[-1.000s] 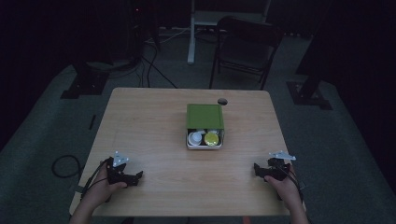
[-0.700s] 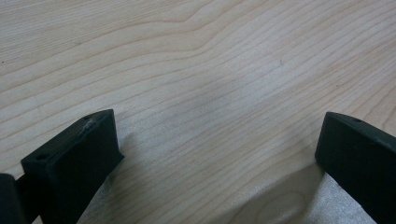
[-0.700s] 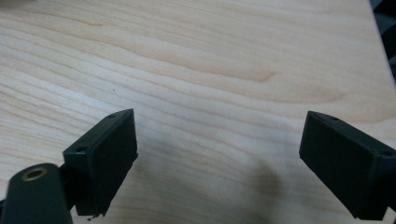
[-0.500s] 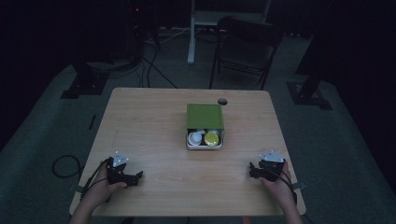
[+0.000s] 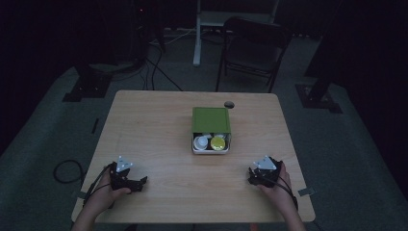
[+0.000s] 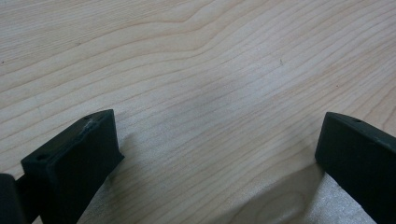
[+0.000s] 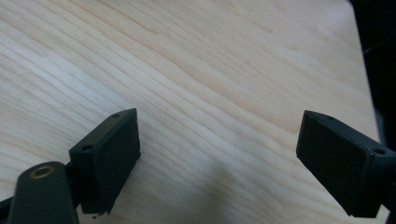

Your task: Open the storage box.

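Observation:
A green box (image 5: 210,120) sits at the middle of the wooden table (image 5: 154,125), its near end open and showing a white item (image 5: 200,142) and a yellow round item (image 5: 218,143) inside. My left gripper (image 5: 139,183) rests at the near left of the table, held by a hand. In the left gripper view it (image 6: 217,149) stands open over bare wood. My right gripper (image 5: 252,176) rests at the near right, also hand-held. The right gripper view has it (image 7: 219,154) open, jaws wide apart, nothing between them.
A small dark round object (image 5: 229,104) lies on the table just behind the box. A folding chair (image 5: 252,45) stands beyond the far edge. Cables (image 5: 65,169) trail on the floor at left. The table's right edge (image 7: 362,56) is close to my right gripper.
My right gripper has shifted left and slightly away from the near edge. The left gripper has barely moved.

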{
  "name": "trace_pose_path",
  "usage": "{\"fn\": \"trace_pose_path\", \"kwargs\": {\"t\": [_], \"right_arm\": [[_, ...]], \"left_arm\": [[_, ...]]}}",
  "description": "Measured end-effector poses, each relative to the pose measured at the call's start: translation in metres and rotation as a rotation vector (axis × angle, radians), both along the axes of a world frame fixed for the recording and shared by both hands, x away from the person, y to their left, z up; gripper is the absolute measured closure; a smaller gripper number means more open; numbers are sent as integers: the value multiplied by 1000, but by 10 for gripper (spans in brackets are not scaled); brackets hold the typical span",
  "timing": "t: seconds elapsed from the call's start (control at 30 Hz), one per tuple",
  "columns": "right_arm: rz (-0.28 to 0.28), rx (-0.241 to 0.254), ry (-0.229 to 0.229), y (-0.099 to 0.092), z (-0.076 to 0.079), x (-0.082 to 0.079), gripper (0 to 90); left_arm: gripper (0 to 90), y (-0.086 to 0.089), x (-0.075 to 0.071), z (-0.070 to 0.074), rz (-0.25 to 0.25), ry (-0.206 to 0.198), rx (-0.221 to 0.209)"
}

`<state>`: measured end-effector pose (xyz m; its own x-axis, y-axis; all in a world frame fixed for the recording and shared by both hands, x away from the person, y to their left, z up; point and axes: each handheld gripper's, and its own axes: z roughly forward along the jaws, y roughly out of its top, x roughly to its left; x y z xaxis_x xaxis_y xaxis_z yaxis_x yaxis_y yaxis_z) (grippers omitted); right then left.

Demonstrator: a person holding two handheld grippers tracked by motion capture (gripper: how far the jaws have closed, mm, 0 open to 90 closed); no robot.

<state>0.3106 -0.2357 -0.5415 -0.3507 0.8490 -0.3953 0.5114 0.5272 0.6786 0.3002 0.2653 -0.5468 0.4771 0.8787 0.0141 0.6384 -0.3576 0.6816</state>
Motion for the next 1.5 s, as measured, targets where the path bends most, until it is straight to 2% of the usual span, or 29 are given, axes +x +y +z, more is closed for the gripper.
{"fn": "trace_pose_path", "kwargs": {"t": [0.03,0.13,0.2,0.23,0.33,0.47,0.63,0.77,0.9,1.03,1.13,1.23,1.27,1.4,1.43,1.5], "right_arm": [[18,-27,-13,5,1,-1,137],[42,-64,-29,12,1,-2,183],[42,-64,-29,12,1,-2,183],[58,-102,-42,18,1,-3,220],[89,-117,-63,24,3,-4,220],[140,-162,-90,34,3,-6,230],[204,-164,-132,44,5,-7,231],[242,-184,-142,50,5,-8,231],[281,-249,-168,60,3,-8,231],[328,-229,-184,68,3,-8,231],[368,-220,-217,74,6,-10,234],[383,-218,-237,78,7,-11,234],[406,-227,-267,82,8,-11,234],[444,-240,-299,87,8,-12,249],[465,-269,-335,91,8,-13,324],[489,-301,-363,94,9,-14,364]], "left_arm": [[0,0,0,0,0,0,0],[0,0,0,0,0,0,0],[0,0,0,0,0,0,0],[0,0,0,0,0,0,0],[0,0,0,0,0,0,0],[0,0,0,0,0,0,0],[0,0,0,0,0,0,0],[0,0,0,0,0,0,0],[0,0,0,0,0,0,0],[0,0,0,0,0,0,0],[0,0,0,0,-1,1,1],[0,0,0,0,0,0,0],[0,0,0,0,0,0,0],[0,0,0,0,0,0,0],[0,0,0,0,0,0,0],[0,0,0,0,0,0,0]]}}
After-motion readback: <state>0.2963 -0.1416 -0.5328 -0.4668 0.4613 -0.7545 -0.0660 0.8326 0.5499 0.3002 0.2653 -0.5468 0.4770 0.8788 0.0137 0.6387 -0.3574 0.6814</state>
